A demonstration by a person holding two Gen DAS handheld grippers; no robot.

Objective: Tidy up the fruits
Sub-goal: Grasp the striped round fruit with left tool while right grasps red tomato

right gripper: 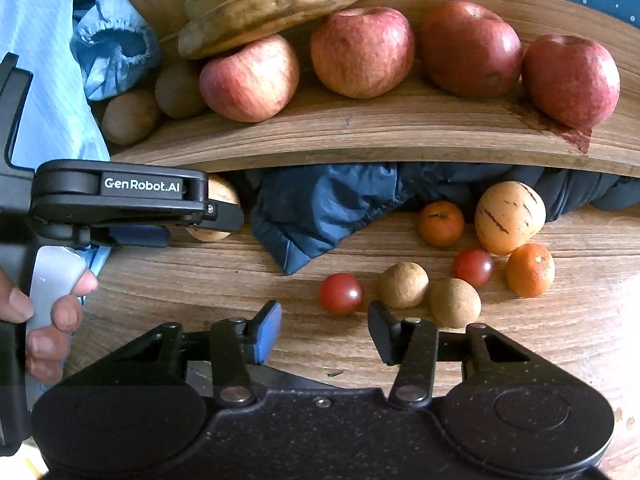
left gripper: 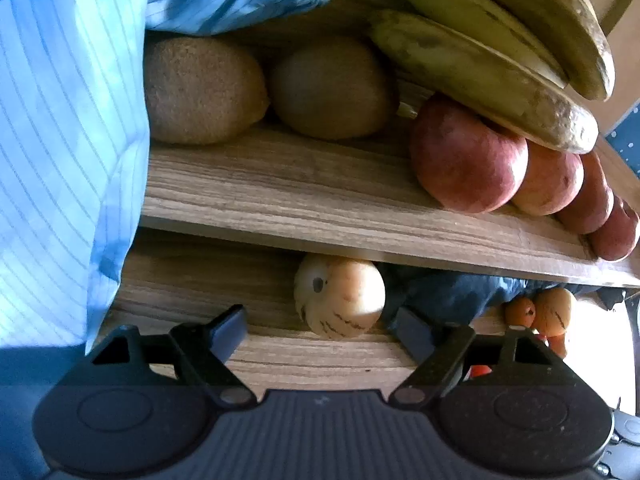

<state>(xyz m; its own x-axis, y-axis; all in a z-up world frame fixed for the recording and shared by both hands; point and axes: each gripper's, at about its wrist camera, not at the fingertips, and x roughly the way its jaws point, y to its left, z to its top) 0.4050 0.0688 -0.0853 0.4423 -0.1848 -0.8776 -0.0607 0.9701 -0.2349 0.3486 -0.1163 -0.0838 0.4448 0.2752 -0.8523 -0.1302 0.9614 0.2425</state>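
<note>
My left gripper (left gripper: 320, 330) is open over the lower wooden board, and a pale striped melon (left gripper: 340, 298) lies between its fingertips, apart from the pads. In the right wrist view that left gripper (right gripper: 218, 216) reaches in from the left and half hides the same melon (right gripper: 218, 194). My right gripper (right gripper: 324, 332) is open, and a cherry tomato (right gripper: 341, 293) sits just ahead of the gap. To its right lie two brown round fruits (right gripper: 403, 285), a second tomato (right gripper: 473, 267), two tangerines (right gripper: 441, 224) and another striped melon (right gripper: 509, 216).
The upper shelf (right gripper: 360, 136) carries several red apples (right gripper: 362, 50), bananas (right gripper: 272, 4) and two kiwis (right gripper: 130, 116). A dark blue jacket (right gripper: 316, 208) is stuffed under the shelf. A light blue sleeve (left gripper: 60, 140) fills the left, and a hand (right gripper: 52, 312) grips the left handle.
</note>
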